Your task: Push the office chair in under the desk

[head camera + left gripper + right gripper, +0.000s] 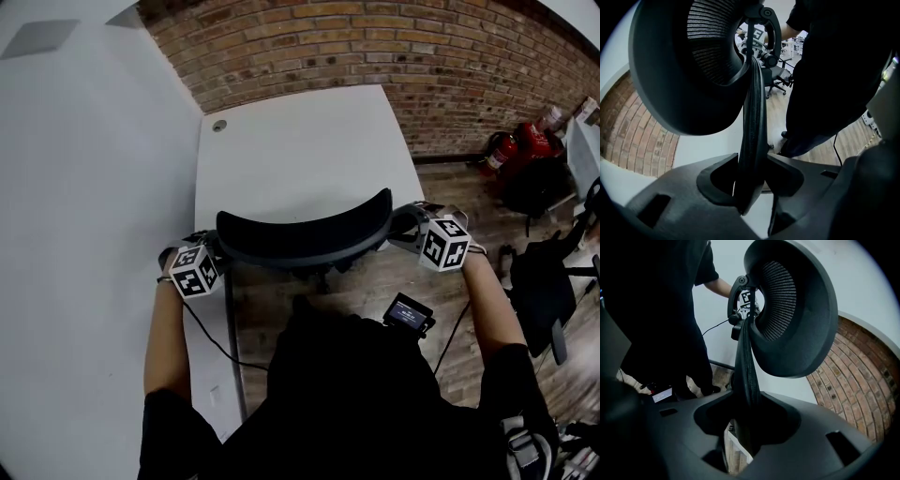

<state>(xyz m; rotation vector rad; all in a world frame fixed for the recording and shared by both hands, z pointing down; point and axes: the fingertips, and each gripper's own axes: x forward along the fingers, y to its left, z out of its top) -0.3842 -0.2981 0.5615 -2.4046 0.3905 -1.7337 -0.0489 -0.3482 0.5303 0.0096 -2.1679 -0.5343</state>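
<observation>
left gripper [752,157] fingers clamp the chair backrest [305,234] rim; right gripper [748,394] fingers seemingly too.

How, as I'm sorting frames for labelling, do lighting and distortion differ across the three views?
Head view: evenly lit and sharp, though the wide lens bows the brick wall and the desk edges. Left gripper view: the chair back is a near-silhouette against a bright background, and the close foreground is underexposed. Right gripper view: the same dark foreground, with the brick courses curved toward the rim.

Wooden floor [441,281] — office chair [305,234] and white desk [309,159] stand there.
</observation>
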